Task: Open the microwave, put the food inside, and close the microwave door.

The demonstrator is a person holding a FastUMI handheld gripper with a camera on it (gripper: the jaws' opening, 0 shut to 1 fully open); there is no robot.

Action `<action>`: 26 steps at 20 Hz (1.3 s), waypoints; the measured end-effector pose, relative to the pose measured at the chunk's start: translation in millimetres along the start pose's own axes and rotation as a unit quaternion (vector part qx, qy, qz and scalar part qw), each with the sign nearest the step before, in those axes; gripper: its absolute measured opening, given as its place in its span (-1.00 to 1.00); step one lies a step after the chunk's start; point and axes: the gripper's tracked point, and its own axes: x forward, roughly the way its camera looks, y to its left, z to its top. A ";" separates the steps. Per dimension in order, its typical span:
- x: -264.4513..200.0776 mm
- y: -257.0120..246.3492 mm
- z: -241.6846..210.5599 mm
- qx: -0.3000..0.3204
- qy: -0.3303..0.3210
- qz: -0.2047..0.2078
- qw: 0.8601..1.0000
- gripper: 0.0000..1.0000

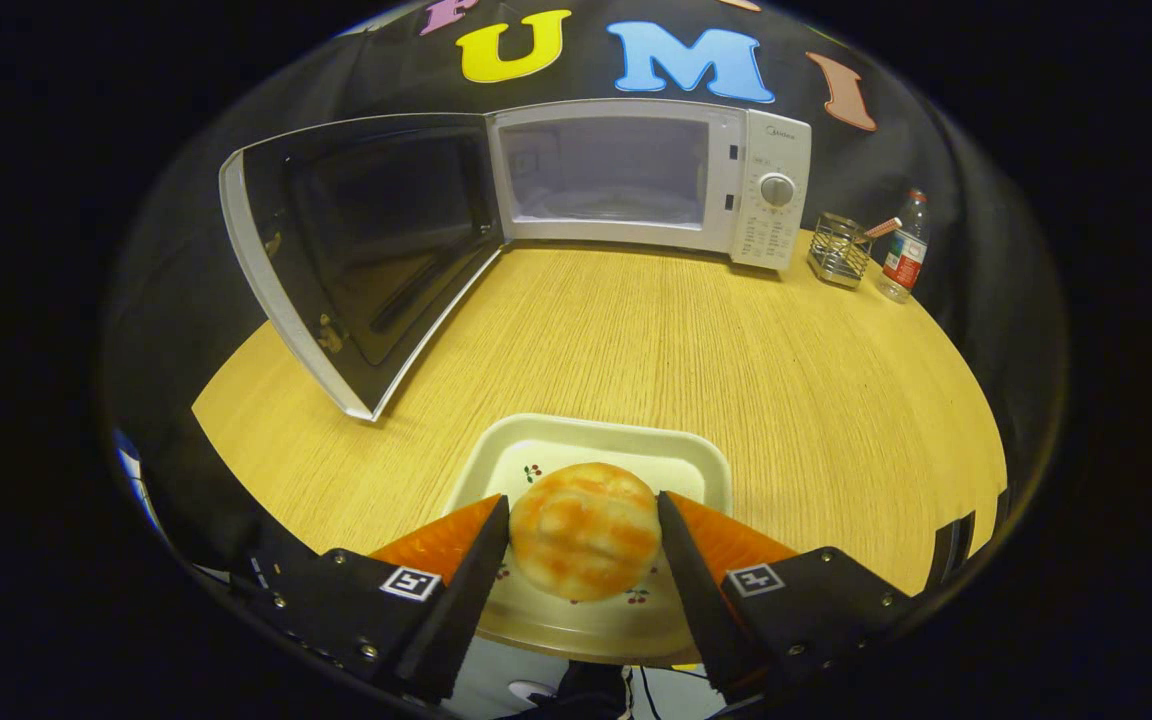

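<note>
One round bun (584, 530) sits between the fingers of the gripper (584, 525), which press its flanks above a plate (596, 440). It looks soft and light, so grip gently at its widest part. Beyond the fingers, the microwave (636, 180) stands with its door (356, 250) open.

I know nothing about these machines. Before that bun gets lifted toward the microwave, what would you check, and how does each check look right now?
1. Microwave door swung fully open: ok.
2. Microwave cavity free of other items: ok, as far as the view shows.
3. Bun centred between the gripper's fingers: ok.
4. Both fingers pressing the bun: ok, they appear to touch its two sides.
5. Grip firm enough to lift: cannot tell.
6. Table path from plate to microwave unobstructed: ok; the wire holder and bottle stand off to the side.
</note>
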 end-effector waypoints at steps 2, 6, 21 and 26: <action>-0.3 4.5 1.8 -0.015 -0.006 0.013 1.000 0.54; -6.2 2.9 19.9 -0.022 -0.024 0.026 0.999 0.53; 12.6 -13.3 189.7 0.087 -0.152 0.056 0.983 0.53; 39.8 -9.8 233.9 0.150 -0.185 0.074 0.968 0.52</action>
